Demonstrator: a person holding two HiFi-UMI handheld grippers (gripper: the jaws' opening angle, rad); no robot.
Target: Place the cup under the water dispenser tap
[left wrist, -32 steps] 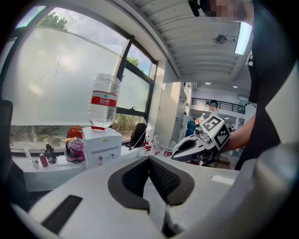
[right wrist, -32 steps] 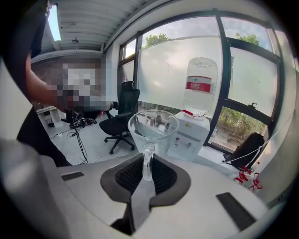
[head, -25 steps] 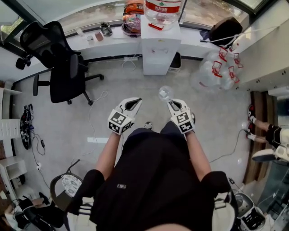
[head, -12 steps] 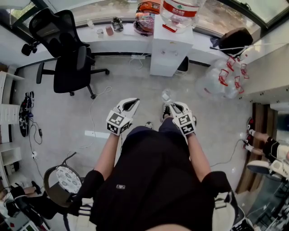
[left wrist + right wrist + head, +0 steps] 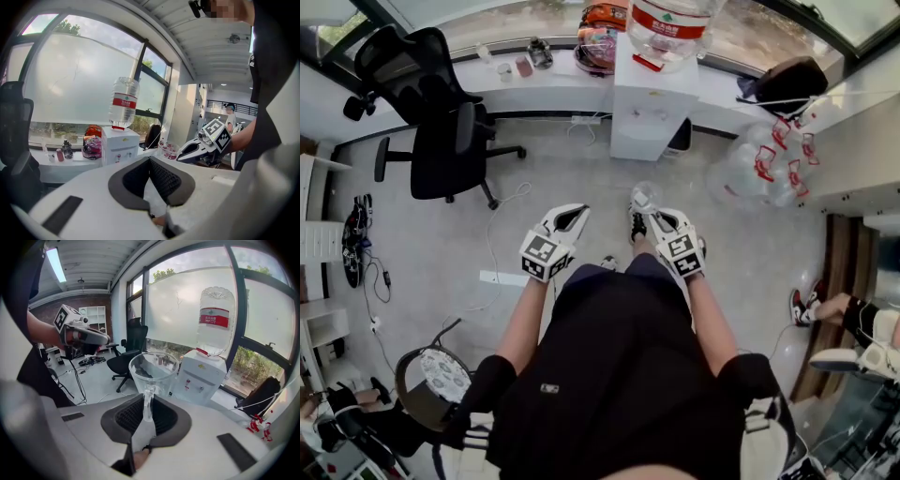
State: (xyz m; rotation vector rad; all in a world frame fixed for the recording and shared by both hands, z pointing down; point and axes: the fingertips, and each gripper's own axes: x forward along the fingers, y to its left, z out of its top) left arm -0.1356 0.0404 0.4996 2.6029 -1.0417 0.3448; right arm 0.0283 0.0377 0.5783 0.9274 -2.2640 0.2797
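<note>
A clear glass cup [image 5: 153, 373] stands upright in my right gripper [image 5: 148, 404], which is shut on its handle. In the head view the cup [image 5: 644, 196] sits just ahead of that gripper [image 5: 652, 215], above the floor and short of the white water dispenser [image 5: 654, 103]. The dispenser [image 5: 201, 376] carries a large bottle [image 5: 214, 319] with a red label, and its two taps face me. My left gripper [image 5: 573, 215] hangs beside the right one, shut with nothing in it; its pads [image 5: 161, 176] meet at the tip. It also sees the dispenser [image 5: 121, 145].
A black office chair [image 5: 431, 112] stands left of the dispenser. The window ledge [image 5: 534, 89] holds small bottles and a colourful bag. Empty water bottles [image 5: 750, 155] and a black bag [image 5: 783, 61] lie at the right. Cables and a power strip [image 5: 502, 278] cross the floor.
Both grippers and the cup have been carried closer to the dispenser, which now sits lower and larger in the head view. The grip on the cup is unchanged.
</note>
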